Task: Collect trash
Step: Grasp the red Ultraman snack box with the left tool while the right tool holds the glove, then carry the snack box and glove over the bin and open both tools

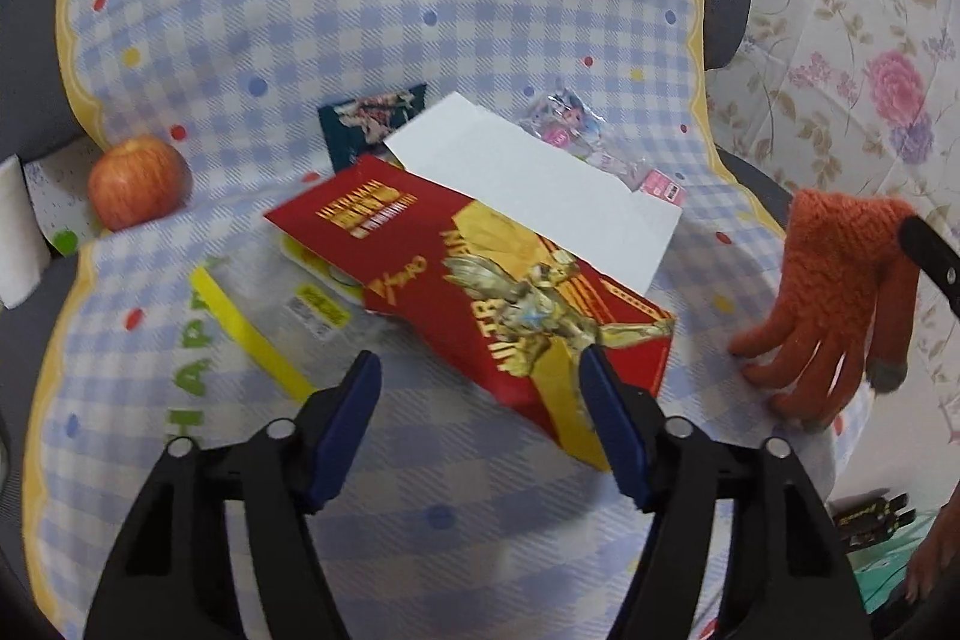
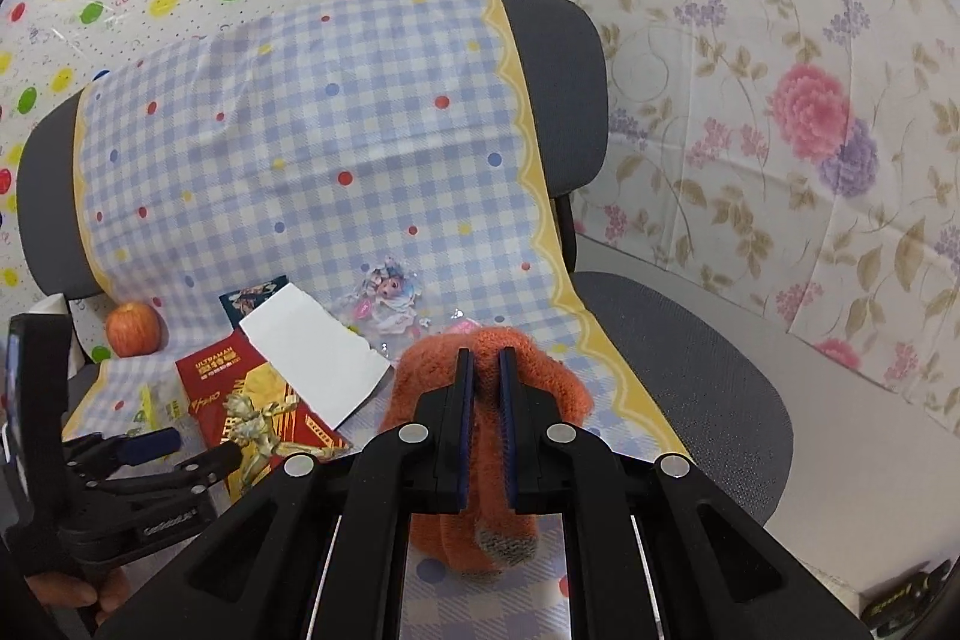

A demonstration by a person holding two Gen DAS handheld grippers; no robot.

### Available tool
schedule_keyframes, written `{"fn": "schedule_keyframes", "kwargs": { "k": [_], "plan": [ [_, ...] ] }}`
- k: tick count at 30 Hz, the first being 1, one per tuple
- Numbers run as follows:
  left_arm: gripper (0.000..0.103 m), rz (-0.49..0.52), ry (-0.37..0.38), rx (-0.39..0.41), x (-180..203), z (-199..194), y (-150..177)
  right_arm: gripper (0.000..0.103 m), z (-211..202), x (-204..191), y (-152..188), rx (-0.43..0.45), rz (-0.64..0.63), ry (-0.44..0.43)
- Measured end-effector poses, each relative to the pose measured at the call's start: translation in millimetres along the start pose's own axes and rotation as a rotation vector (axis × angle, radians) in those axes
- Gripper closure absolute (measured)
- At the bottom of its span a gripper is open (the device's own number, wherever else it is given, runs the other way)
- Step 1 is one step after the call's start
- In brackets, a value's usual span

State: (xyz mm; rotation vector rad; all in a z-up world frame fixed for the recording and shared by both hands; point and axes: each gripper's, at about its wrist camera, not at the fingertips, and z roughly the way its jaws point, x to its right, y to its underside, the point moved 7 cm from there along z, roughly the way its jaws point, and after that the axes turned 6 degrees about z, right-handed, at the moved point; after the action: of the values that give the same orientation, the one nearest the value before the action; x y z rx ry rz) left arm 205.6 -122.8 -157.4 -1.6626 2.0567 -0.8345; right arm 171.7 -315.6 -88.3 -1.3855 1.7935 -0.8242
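Note:
A red and gold Ultraman box (image 1: 510, 298) with its white flap (image 1: 528, 178) open lies on the checked cloth over the chair seat. My left gripper (image 1: 480, 400) is open, its blue pads on either side of the box's near end. My right gripper (image 2: 485, 370) is shut on an orange knitted glove (image 2: 486, 436), which hangs over the seat; the glove also shows in the left wrist view (image 1: 840, 304). The box appears in the right wrist view (image 2: 264, 412), with the left gripper (image 2: 180, 451) beside it.
A red apple (image 1: 138, 181) sits at the seat's left. A yellow-edged clear packet (image 1: 270, 316), a dark card (image 1: 372, 118) and a doll sticker packet (image 1: 588, 136) lie around the box. The grey chair (image 2: 690, 370) stands against floral and balloon-print sheets.

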Motion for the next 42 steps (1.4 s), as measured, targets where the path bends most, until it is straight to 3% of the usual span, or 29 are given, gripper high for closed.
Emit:
{"fn": "schedule_keyframes", "kwargs": {
  "k": [8, 10, 15, 21, 26, 34, 42],
  "plan": [
    [0.042, -0.077, 0.023, 0.000, -1.8, 22.3, -13.4, 0.094, 3.2, 2.1, 7.8, -0.016, -0.002, -0.023],
    [0.049, -0.090, 0.020, -0.007, -3.9, 27.1, -16.6, 0.094, 4.0, 0.8, 9.8, -0.021, -0.003, -0.027],
    [0.088, -0.137, 0.038, 0.038, -16.2, 14.1, -26.3, 0.094, 2.6, -2.8, 11.1, -0.022, -0.014, -0.037],
    [0.100, -0.054, 0.040, 0.214, -24.5, -49.5, -50.1, 0.094, -3.7, -9.6, 7.7, -0.009, -0.013, -0.055],
    [0.103, 0.047, 0.032, 0.303, -18.4, -81.5, -66.2, 0.094, -4.8, -16.5, 5.6, -0.012, -0.007, -0.080],
    [0.103, 0.111, 0.094, 0.285, 13.8, -79.9, -55.7, 0.094, -18.2, -13.6, 0.6, 0.000, -0.004, -0.087],
    [0.103, 0.243, 0.130, 0.306, 62.5, -98.3, -37.3, 0.094, -55.5, 17.0, 3.1, 0.016, 0.022, -0.059]
  ]
}}
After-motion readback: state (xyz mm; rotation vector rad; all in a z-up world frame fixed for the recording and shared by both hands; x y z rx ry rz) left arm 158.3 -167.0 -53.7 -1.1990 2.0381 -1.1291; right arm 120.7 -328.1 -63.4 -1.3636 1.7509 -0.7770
